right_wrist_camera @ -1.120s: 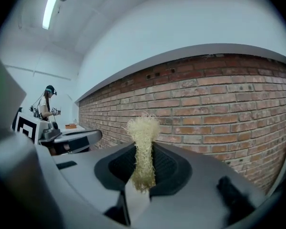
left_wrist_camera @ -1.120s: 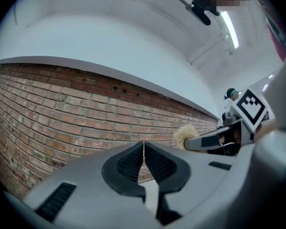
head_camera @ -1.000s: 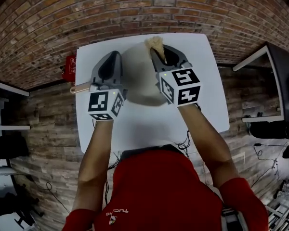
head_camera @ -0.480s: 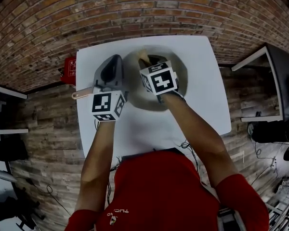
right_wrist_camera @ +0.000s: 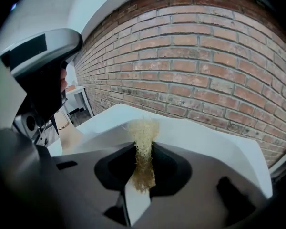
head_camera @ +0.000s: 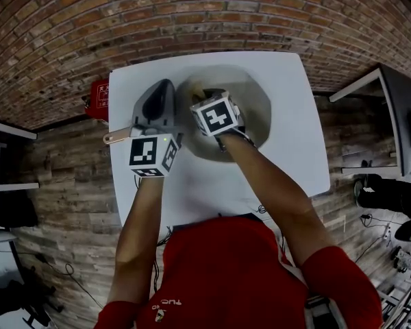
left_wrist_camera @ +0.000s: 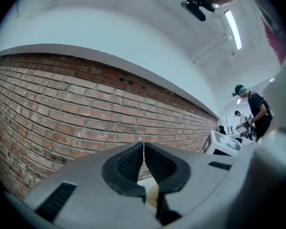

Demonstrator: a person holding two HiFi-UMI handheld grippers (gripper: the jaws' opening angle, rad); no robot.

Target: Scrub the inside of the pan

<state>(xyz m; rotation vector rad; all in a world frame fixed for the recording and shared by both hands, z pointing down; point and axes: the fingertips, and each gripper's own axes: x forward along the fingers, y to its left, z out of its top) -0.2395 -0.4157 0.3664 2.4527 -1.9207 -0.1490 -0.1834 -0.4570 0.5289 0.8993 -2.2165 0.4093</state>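
Note:
A pale round pan [head_camera: 257, 110] lies on the white table [head_camera: 294, 163], with its wooden handle [head_camera: 114, 137] pointing left. My left gripper [head_camera: 160, 89] is over that handle; its jaws are shut, with a tan strip [left_wrist_camera: 151, 194] pinched at their base. My right gripper [head_camera: 205, 96] is inside the left part of the pan, shut on a tuft of straw-coloured scrubbing fibre [right_wrist_camera: 144, 142]. The tuft's tip [head_camera: 198, 92] pokes out past the jaws against the pan's inner surface [right_wrist_camera: 195, 137]. The marker cube hides most of the tuft in the head view.
A brick wall [head_camera: 205, 12] runs behind the table's far edge. A red object [head_camera: 100, 96] stands by the table's left corner. Other desks stand at left [head_camera: 7, 156] and right [head_camera: 390, 101]. Two people [left_wrist_camera: 253, 109] are far off in the left gripper view.
My right gripper has swung left from the pan's far rim down into its left half, taking the fibre tuft with it. The left gripper has barely shifted.

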